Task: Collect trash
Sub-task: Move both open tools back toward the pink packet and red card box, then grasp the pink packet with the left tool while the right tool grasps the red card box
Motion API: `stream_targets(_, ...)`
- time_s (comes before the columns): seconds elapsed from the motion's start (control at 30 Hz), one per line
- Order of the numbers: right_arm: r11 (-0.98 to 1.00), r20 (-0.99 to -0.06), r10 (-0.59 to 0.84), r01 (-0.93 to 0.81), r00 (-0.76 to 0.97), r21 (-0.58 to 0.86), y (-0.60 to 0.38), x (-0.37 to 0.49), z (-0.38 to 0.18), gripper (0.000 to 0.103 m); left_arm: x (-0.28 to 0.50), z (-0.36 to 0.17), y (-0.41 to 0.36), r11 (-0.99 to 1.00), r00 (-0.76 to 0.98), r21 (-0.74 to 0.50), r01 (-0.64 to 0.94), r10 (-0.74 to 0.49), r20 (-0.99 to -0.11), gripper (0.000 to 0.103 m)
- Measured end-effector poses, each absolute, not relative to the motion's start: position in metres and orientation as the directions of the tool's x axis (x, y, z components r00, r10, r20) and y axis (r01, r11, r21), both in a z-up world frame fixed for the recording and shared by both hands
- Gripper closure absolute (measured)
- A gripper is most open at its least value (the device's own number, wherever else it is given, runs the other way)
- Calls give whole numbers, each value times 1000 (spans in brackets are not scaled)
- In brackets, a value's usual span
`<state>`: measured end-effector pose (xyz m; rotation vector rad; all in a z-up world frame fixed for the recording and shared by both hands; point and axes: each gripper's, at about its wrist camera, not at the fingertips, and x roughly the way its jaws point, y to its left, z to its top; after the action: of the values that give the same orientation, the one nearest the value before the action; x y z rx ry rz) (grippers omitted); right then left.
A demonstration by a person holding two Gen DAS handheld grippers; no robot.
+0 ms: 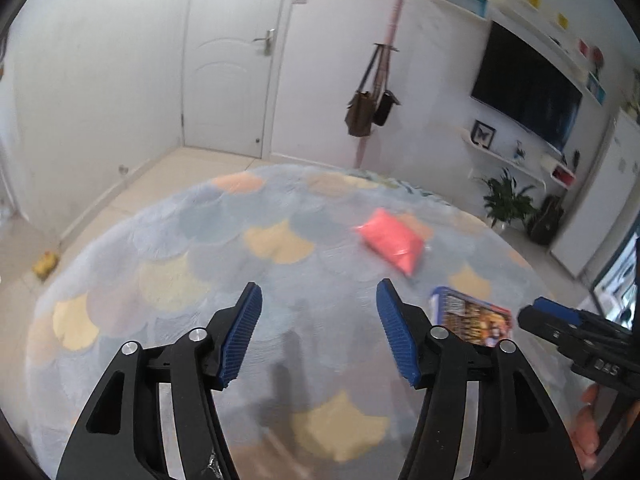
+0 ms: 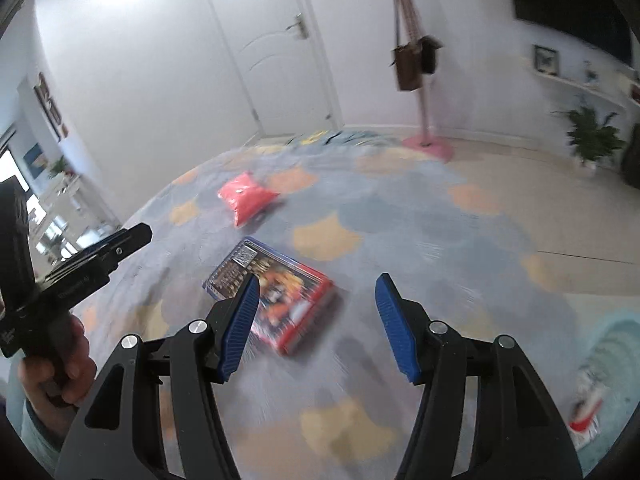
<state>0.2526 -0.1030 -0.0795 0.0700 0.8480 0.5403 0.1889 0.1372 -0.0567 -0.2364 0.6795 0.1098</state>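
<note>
A red plastic pouch (image 1: 394, 242) (image 2: 248, 198) lies on the scale-patterned rug (image 1: 280, 240) (image 2: 400, 208). Nearer to me a flat printed packet with red and blue edges (image 1: 476, 316) (image 2: 280, 292) also rests on the rug. My left gripper (image 1: 319, 332) hovers over bare rug, left of both items, open with nothing between its blue pads. My right gripper (image 2: 316, 324) is open too; its left finger (image 2: 240, 320) overlaps the packet's near edge in the picture, apart from it. Each gripper shows at the edge of the other's view, held by a hand (image 2: 52, 364).
A white door (image 1: 232, 60) stands at the back, with a pink coat stand (image 1: 384, 80) hung with bags beside it. A wall TV (image 1: 528, 84), shelves and a potted plant (image 1: 506, 200) are on the right. A small yellow object (image 1: 46, 264) lies on the tiled floor at the left.
</note>
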Motion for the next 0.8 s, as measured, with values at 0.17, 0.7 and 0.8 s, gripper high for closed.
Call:
stream_targets(0.17,863,-727,473,-430,498,267,-86,273,-93,37,184,-57,140,965,788,-190,-182,27,-616,41)
stream_targets(0.7,753,-754,512,-638,412,162,-20,229,-92,36,179,-67,151,950,776,-241,-199,3,-631,39)
stream_targets(0.8,764,-761,489,-630,425,139,-17,228,-94,43,183,-65,148,955,764,-238,-178,-18,-645,39)
